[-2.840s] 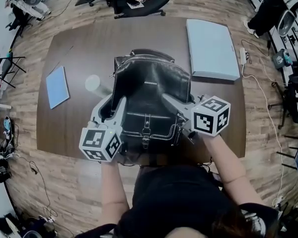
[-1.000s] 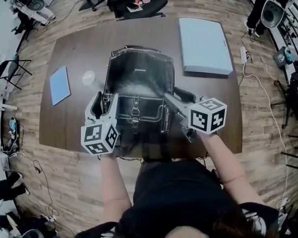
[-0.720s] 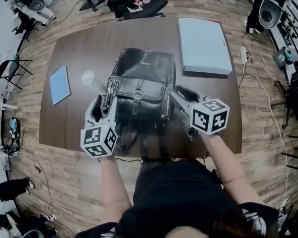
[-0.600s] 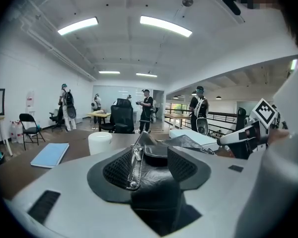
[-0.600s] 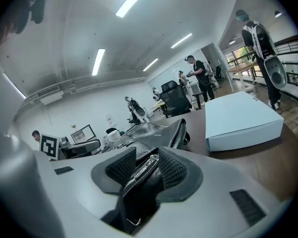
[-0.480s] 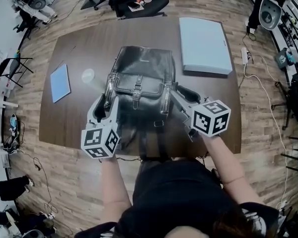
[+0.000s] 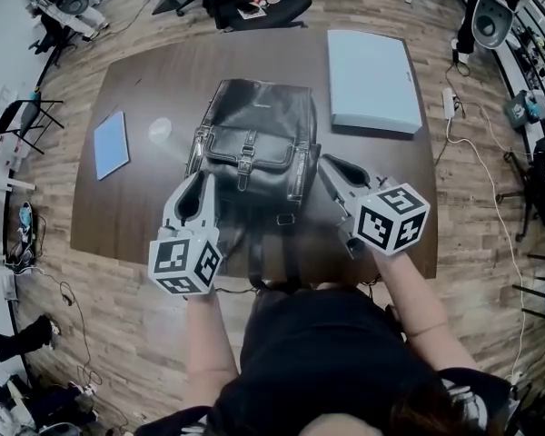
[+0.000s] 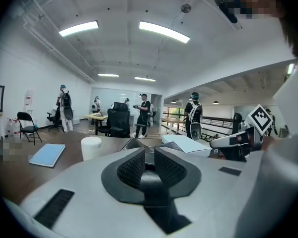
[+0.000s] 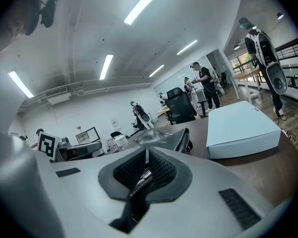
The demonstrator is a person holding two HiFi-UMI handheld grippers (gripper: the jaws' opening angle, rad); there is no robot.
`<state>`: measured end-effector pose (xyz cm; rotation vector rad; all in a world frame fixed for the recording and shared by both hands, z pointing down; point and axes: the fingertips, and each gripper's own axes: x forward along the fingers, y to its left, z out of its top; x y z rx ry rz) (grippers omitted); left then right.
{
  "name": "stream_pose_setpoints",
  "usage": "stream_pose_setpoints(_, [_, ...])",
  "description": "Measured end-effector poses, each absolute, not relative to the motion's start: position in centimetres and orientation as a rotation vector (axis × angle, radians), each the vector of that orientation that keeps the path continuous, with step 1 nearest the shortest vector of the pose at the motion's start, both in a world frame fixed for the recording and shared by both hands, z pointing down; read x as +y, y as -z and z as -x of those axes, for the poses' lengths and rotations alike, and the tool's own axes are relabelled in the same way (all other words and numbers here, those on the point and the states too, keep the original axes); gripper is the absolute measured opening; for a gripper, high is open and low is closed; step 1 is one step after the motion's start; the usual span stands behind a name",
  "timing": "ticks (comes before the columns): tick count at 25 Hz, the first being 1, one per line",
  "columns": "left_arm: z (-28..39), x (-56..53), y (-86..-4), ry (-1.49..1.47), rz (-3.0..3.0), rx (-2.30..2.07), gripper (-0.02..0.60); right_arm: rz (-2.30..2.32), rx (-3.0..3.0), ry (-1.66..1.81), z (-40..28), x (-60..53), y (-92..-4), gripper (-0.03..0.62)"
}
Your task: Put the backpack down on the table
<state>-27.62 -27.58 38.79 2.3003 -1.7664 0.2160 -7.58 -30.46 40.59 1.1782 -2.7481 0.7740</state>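
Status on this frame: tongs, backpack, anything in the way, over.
Left tongs just closed, empty. Right tongs just closed on a thin dark strip. Backpack flat on table. Nothing in the way.

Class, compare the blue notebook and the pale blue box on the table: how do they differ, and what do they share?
The notebook is small, thin and deeper blue; the box is larger, thicker and paler. The notebook lies left of the backpack, the box right. Both lie flat on the table.
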Motion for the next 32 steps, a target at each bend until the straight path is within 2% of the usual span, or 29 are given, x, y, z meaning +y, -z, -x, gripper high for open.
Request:
stream_pose_setpoints(5, [26.8, -26.6, -38.7, -0.224, -2.292, -1.762, 0.075, -1.159, -2.744, -0.726, 7.5, -29.7, -40.2, 0.018])
stream_pose_setpoints(32, [23.6, -24.3, -39.2, -0.203, -2.316, -1.661, 0.064, -1.072, -2.766, -0.676, 8.1, -26.6, -39.3, 0.017])
